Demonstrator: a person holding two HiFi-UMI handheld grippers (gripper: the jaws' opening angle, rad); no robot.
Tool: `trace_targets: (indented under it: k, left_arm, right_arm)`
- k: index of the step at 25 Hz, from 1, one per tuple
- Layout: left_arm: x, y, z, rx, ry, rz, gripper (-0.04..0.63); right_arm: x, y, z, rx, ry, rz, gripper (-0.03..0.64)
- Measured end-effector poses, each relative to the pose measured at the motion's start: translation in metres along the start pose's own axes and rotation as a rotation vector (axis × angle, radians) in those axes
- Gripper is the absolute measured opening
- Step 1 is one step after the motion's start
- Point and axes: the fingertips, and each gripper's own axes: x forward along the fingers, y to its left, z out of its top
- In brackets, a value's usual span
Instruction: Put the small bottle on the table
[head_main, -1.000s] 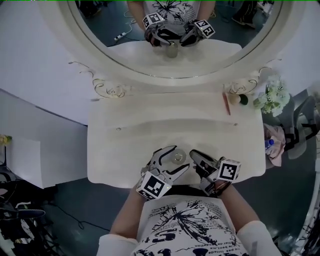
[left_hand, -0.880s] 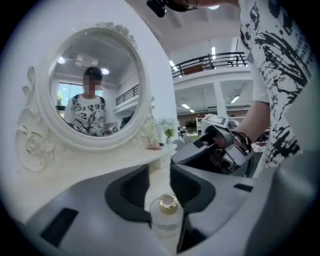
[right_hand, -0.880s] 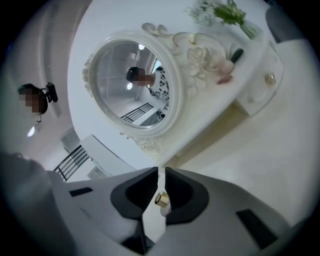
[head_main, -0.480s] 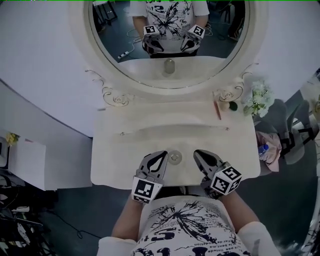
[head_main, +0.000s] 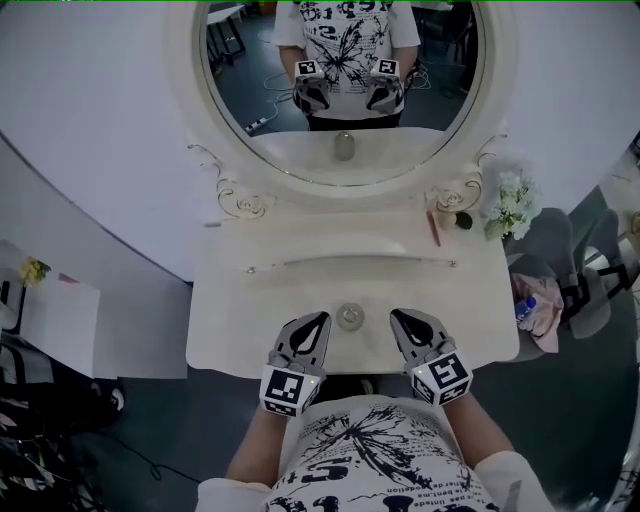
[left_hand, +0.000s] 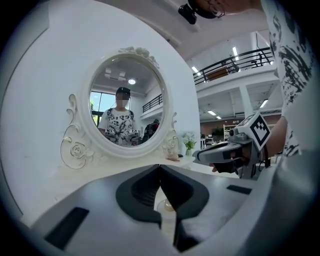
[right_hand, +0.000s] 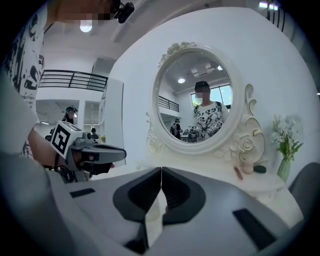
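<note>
The small bottle (head_main: 350, 316) stands upright on the worktop (head_main: 240, 300), between the left tool (head_main: 320, 319) and the right tool (head_main: 396, 316), just beside their tips and slightly nearer the left one; both tools are closed and empty.

Staged vanity corner in a big open hall, prob. a lab/office. White surface (head_main: 240, 310) w/ ornate oval mirror (head_main: 343, 90) & flowers (head_main: 508, 200). Mezzanine railing (left_hand: 235, 62) & strip lights (left_hand: 234, 51) behind.

Oval scroll-framed mirror (head_main: 340, 90); right of its base: red stick (head_main: 433, 227), dark round item (head_main: 463, 221), white flowers (head_main: 508, 205).
</note>
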Motion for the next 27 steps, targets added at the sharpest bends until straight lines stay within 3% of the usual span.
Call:
trace_targets:
  k: [19,27]
  left_arm:
    - [-0.015,-0.009,0.014,0.029,-0.051,0.057,0.020]
    - [-0.012,-0.011,0.005,0.040,-0.001,0.063,0.020]
  right_arm:
    - [-0.015,0.013,0.003,-0.052,0.004,-0.039,0.018]
    - [-0.017,0.017,-0.007,-0.039,0.021,-0.027,0.018]
